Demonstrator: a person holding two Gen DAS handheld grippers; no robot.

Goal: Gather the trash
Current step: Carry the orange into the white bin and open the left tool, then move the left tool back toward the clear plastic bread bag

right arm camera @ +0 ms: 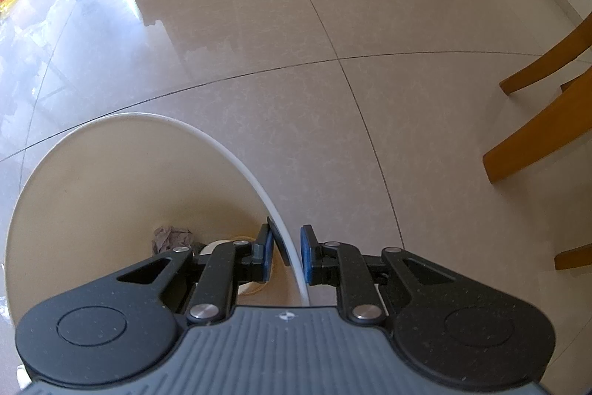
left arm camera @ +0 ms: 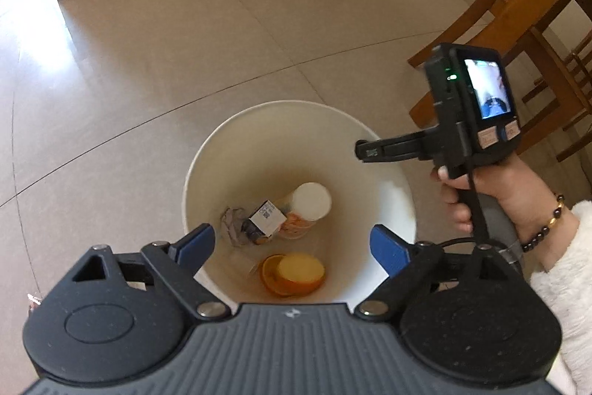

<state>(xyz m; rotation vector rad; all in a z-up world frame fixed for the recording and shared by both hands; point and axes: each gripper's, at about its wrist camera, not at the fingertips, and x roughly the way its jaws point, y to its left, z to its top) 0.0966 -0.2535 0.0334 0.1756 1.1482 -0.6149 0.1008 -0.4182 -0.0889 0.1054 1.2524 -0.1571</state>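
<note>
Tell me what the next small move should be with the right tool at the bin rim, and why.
Probably close the right tool onto the rim of the white bin. Its pads straddle the rim, one inside and one outside, apparently with a gap on each side. The trash already lies inside: a cup, a small carton and orange peel. The left tool is open and empty.

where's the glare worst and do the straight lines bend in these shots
Right wrist view: the strongest glare is a washed-out sheen on the floor tiles at upper left, and the grout lines bow into arcs. Left wrist view: a smaller bright patch at far left, grout lines curve likewise, and the white bin interior is evenly lit and sharp.
</note>
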